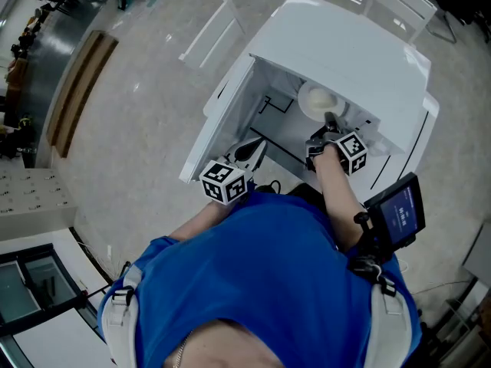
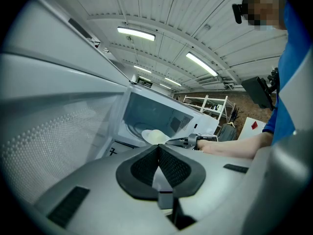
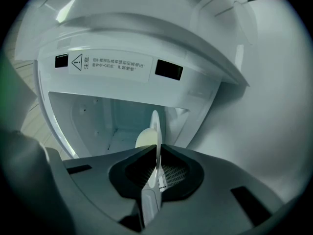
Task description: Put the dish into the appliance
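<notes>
A white microwave (image 1: 345, 52) stands with its door (image 1: 222, 113) swung open to the left. My right gripper (image 1: 330, 121) reaches into the cavity, shut on the rim of a white dish (image 1: 318, 98). In the right gripper view the dish (image 3: 154, 131) stands edge-on between the pads, in front of the cavity (image 3: 98, 116). My left gripper (image 1: 252, 150) hovers by the open door, shut with nothing in it. The left gripper view looks past its closed tips (image 2: 159, 148) at the dish (image 2: 154, 136) and the right gripper (image 2: 182, 141) inside the oven.
A dark screen (image 1: 399, 209) is mounted at the person's right side. A wooden bench (image 1: 77, 90) lies on the floor far left. White shelving (image 2: 210, 106) stands behind the microwave. A warning label (image 3: 110, 65) runs along the cavity's top frame.
</notes>
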Available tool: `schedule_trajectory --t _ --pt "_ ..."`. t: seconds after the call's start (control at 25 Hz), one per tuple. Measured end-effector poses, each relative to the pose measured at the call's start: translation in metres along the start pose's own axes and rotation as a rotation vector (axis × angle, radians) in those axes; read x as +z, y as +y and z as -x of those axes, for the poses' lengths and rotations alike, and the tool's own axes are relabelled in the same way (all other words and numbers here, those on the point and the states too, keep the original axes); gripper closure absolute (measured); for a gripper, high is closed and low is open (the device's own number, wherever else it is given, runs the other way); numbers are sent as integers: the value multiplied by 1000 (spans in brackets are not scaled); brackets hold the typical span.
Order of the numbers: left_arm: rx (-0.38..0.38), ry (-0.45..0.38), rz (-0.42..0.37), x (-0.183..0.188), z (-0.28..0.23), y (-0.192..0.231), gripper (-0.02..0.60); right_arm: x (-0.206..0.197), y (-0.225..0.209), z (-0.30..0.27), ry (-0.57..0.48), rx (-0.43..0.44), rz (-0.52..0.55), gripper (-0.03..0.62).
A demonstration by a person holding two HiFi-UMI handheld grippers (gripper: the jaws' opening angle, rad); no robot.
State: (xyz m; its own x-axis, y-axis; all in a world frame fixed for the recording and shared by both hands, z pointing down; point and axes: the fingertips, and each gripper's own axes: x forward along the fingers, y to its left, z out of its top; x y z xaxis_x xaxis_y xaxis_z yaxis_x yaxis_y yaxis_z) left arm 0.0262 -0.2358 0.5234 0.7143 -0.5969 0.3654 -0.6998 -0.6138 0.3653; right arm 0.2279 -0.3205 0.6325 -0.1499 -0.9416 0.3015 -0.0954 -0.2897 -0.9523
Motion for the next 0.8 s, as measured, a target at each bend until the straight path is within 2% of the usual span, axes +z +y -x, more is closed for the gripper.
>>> schedule_trajectory --t 0.36,0.52,0.68,0.8 --pt "11 -6 4 -1 1 1 575 -1 2 -5 22 13 26 582" --pt "13 -9 5 -1 1 2 575 -3 5 -7 40 26 56 555" --pt "10 -14 8 -1 0 3 575 -6 10 -9 66 34 129 533" --pt "5 -18 12 -1 -2 5 575 -10 11 -9 93 29 229 506"
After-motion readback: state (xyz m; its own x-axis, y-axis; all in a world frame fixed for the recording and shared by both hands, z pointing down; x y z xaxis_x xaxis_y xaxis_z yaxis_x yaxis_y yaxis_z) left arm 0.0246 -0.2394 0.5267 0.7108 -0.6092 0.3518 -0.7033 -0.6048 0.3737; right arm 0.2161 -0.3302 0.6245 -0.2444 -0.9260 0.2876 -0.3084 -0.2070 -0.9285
